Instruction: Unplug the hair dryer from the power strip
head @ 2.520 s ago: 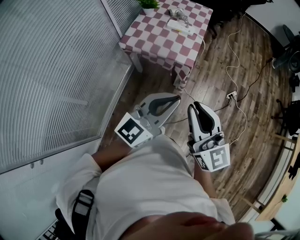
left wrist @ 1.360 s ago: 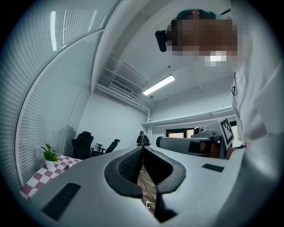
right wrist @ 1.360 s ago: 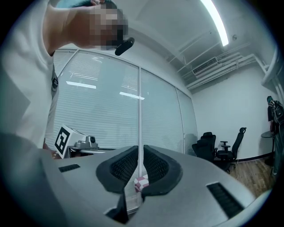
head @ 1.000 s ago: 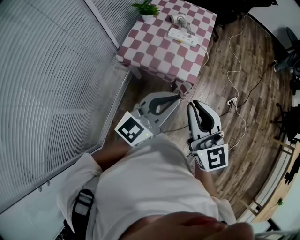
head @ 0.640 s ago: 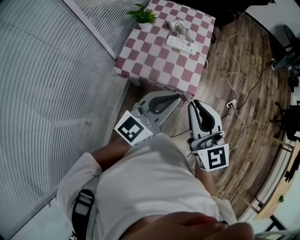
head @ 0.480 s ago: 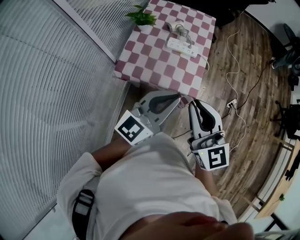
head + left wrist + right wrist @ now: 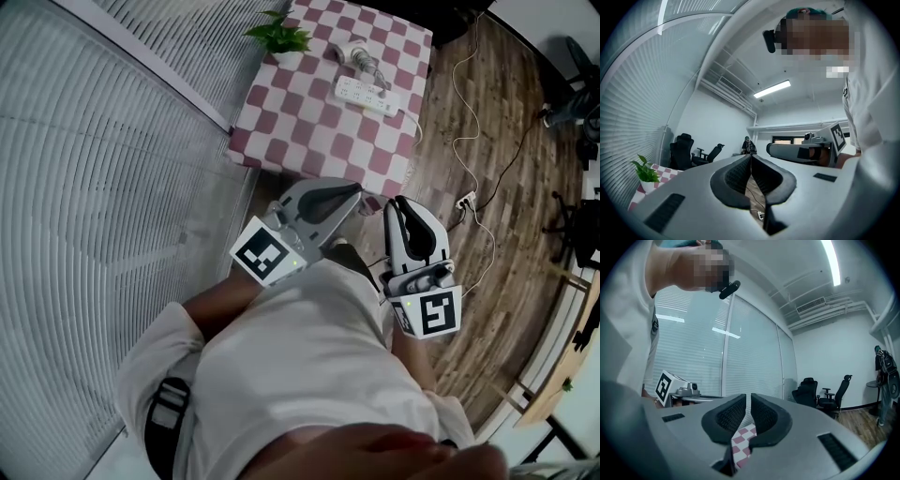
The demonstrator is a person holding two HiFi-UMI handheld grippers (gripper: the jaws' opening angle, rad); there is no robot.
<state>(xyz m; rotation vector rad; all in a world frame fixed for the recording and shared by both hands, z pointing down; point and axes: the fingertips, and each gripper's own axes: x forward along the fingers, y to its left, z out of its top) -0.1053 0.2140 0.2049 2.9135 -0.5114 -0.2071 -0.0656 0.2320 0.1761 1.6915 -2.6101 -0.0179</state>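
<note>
Two tools clenched empty: left gripper (image 7: 349, 193), right gripper (image 7: 397, 206). Advise opening both near the far power strip (image 7: 367, 95) and steadying it.

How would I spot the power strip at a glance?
Find the small table with the red-and-white checked cloth. The power strip is the long flat white bar on it, unlike the rounded hair dryer and the green plant.

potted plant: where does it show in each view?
Head view: potted plant at top centre, on the table's corner nearest the blinds.
Left gripper view: lower left edge.
Right gripper view: not in it.
Shared landmark: checkered tablecloth, in all three.
</note>
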